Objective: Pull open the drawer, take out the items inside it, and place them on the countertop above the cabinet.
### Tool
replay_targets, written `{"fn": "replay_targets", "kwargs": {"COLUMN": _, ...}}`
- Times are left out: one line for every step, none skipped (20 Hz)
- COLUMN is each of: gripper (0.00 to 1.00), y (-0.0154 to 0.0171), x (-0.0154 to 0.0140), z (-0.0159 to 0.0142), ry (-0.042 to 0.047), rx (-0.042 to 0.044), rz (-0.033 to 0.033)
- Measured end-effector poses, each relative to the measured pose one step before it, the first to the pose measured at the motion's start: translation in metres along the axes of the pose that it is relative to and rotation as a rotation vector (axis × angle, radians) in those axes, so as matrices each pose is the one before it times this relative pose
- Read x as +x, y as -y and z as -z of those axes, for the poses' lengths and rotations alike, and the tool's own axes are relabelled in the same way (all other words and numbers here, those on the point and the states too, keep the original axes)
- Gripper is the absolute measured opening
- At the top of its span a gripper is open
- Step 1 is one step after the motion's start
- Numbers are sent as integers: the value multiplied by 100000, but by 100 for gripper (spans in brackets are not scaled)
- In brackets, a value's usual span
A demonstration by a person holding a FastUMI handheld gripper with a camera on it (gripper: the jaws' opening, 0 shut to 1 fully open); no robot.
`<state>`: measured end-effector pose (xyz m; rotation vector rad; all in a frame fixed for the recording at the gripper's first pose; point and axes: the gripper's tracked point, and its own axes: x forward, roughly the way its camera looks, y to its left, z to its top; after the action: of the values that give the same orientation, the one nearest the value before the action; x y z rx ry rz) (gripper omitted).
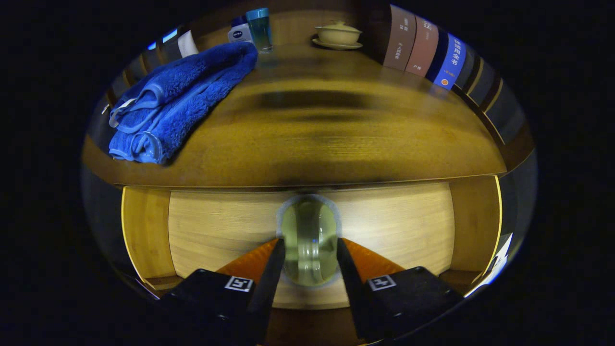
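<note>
Between my claw [310, 247] fingers sits the clear round knob [310, 240] of the drawer [216, 226]; I see both fingers pressed against its sides, so the claw is closed on the knob, only as wide as the knob itself. Behind the knob I see the pale wooden drawer front, set in a darker wooden cabinet [141, 230]; I cannot tell whether the drawer is out at all, and its inside is hidden from me. Above it runs the bench [336, 139], a brown wooden top. On the bench, off to the left of the fingers, lies a folded blue towel [178, 101]. Beyond the towel, at the back, I see a white jar [239, 32] and just beside it a blue tumbler [260, 29]. Further right at the back stands a lidded cream bowl [338, 33] on a saucer [337, 45]. Right of that I see a row of upright books [423, 48]
</note>
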<state>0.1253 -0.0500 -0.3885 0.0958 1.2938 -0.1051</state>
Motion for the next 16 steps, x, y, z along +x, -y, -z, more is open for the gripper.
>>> {"fn": "replay_targets", "kwargs": {"gripper": 57, "y": 38, "x": 257, "z": 13, "ry": -1114, "rx": -804, "rz": 663}}
{"fn": "replay_targets", "kwargs": {"gripper": 49, "y": -168, "x": -849, "z": -138, "ry": -446, "rx": -1430, "rz": -545}}
{"fn": "replay_targets", "kwargs": {"gripper": 41, "y": -14, "x": 1016, "z": 41, "ry": 1210, "rx": -1490, "rz": 293}}
{"fn": "replay_targets", "kwargs": {"gripper": 33, "y": 356, "x": -785, "z": -502, "ry": 687, "rx": -519, "rz": 282}}
{"fn": "replay_targets", "kwargs": {"gripper": 25, "y": -184, "x": 590, "z": 230, "ry": 1876, "rx": 961, "rz": -903}}
{"fn": "replay_targets", "kwargs": {"gripper": 17, "y": 144, "x": -312, "z": -254, "ry": 376, "rx": -169, "rz": 19}}
{"fn": "replay_targets", "kwargs": {"gripper": 17, "y": 12, "x": -98, "z": 5, "ry": 376, "rx": 442, "rz": -776}}
{"fn": "replay_targets", "kwargs": {"gripper": 17, "y": 30, "x": -278, "z": -71, "ry": 653, "rx": 299, "rz": -393}}
{"fn": "replay_targets", "kwargs": {"gripper": 17, "y": -74, "x": 127, "z": 10, "ry": 1217, "rx": 113, "rz": -491}}
{"fn": "replay_targets", "kwargs": {"gripper": 17, "y": 2, "x": -248, "z": -44, "ry": 1534, "rx": -36, "rz": -326}}
{"fn": "replay_targets", "kwargs": {"gripper": 17, "y": 2, "x": -526, "z": 45, "ry": 1437, "rx": -158, "rz": -426}}
{"fn": "replay_targets", "kwargs": {"gripper": 17, "y": -46, "x": -532, "z": -32, "ry": 1592, "rx": 50, "rz": -748}}
{"fn": "replay_targets", "kwargs": {"gripper": 17, "y": -190, "x": -834, "z": 102, "ry": 1674, "rx": -66, "rz": -1208}}
{"fn": "replay_targets", "kwargs": {"gripper": 17, "y": -137, "x": -999, "z": 18, "ry": 2397, "rx": 30, "rz": -894}}
{"fn": "replay_targets", "kwargs": {"gripper": 17, "y": -152, "x": -1052, "z": -40, "ry": 3181, "rx": -54, "rz": -618}}
{"fn": "replay_targets", "kwargs": {"gripper": 17, "y": -239, "x": -1247, "z": -80, "ry": 3227, "rx": -593, "rz": -755}}
